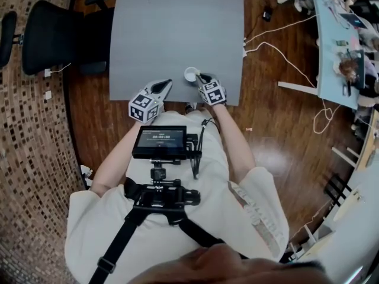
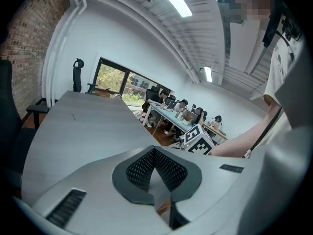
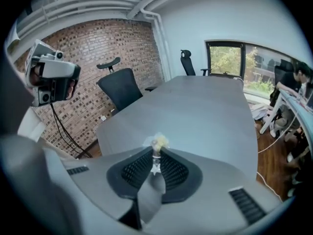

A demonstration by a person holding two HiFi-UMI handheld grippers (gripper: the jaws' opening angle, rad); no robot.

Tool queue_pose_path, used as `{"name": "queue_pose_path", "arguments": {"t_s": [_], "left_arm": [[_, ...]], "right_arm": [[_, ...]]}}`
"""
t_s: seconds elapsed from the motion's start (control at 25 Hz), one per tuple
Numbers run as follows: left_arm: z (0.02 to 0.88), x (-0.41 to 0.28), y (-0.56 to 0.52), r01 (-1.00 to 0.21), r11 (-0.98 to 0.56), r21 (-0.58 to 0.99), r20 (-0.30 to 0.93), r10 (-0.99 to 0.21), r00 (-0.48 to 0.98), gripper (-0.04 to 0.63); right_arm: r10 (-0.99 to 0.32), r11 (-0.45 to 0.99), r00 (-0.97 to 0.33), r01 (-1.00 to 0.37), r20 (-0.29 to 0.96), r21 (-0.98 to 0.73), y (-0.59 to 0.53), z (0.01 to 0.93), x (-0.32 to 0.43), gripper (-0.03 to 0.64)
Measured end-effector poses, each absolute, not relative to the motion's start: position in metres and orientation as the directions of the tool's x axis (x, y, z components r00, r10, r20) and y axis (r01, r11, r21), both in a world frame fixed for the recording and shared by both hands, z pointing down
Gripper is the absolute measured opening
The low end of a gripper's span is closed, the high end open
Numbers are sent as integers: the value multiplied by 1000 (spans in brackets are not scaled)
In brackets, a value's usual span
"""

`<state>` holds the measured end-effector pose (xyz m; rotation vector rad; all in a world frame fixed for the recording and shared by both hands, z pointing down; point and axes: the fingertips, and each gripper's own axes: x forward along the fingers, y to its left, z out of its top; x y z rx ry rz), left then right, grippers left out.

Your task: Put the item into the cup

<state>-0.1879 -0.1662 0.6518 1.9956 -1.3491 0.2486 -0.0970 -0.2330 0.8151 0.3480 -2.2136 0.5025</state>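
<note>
Right gripper view: right tool (image 3: 156,153) clenched on a small pale-yellow, clear-wrapped item (image 3: 159,142) protruding beyond its tips. Head view: white round cup (image 1: 190,74) on grey counter (image 1: 177,28), just left of that tool; left tool (image 1: 166,86) closed, empty, farther off.

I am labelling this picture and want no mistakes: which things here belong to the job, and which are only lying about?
Belong to the job:
- white cup on the grey table
- small yellowish item, pinched in the right gripper

Only lying about:
- black office chair
- cluttered desk at the side
- left gripper, shut and empty
</note>
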Motion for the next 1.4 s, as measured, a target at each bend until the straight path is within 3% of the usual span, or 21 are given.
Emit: {"name": "queue_pose_path", "arguments": {"t_s": [0.32, 0.76, 0.92, 1.4], "left_arm": [[657, -210, -161, -868, -211, 450, 507, -739, 443, -5], [656, -213, -159, -872, -188, 452, 514, -744, 427, -5], [656, -214, -158, -872, -184, 453, 515, -745, 425, -6], [656, -208, -160, -865, -208, 457, 509, -736, 446, -6]], "right_arm": [[-8, 885, -519, -401, 855, -236, -215, 846, -125, 57], [-49, 926, -389, -363, 920, -105, -220, 873, -122, 113], [-64, 927, -411, -362, 909, -98, -220, 868, -123, 195], [-194, 861, -617, -479, 763, -169, -234, 790, -105, 195]]}}
